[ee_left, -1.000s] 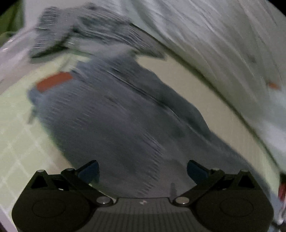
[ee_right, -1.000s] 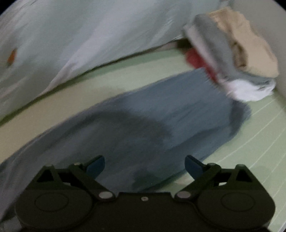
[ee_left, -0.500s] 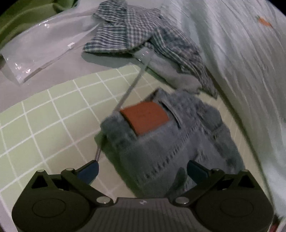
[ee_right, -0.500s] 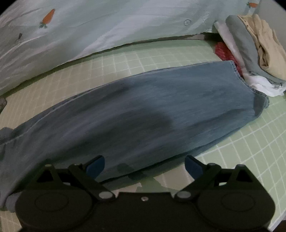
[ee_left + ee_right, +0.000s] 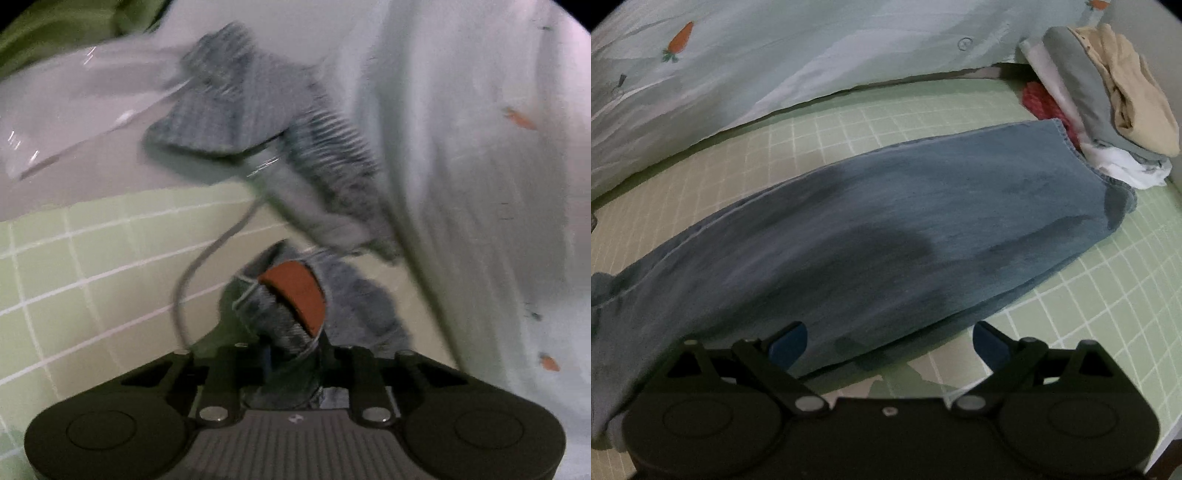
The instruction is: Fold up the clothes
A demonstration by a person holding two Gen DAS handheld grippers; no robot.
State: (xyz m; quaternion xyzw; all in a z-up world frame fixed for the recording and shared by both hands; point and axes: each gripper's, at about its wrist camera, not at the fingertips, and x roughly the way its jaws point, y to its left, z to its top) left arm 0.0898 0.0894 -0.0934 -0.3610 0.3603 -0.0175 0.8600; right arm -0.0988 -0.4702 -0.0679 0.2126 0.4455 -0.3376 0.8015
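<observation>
Blue jeans (image 5: 886, 229) lie stretched across the green gridded mat (image 5: 1108, 314), legs folded together, hem ending near a clothes pile at the right. In the left wrist view their waistband with a brown leather patch (image 5: 295, 291) is bunched up and lifted, and my left gripper (image 5: 295, 363) is shut on it. My right gripper (image 5: 890, 341) stands open just above the near edge of the jeans' leg, blue fingertips (image 5: 788, 341) wide apart, nothing between them.
A stack of folded clothes (image 5: 1108, 103) sits at the mat's far right. A pale quilt with carrot prints (image 5: 775, 66) borders the far side. A checked shirt (image 5: 258, 110), a clear plastic bag (image 5: 74, 122) and a thin grey cord (image 5: 207, 258) lie beyond the waistband.
My left gripper went from open above the waistband to shut on it, and the waistband is now bunched and raised. The right gripper stays open over the leg, barely moved.
</observation>
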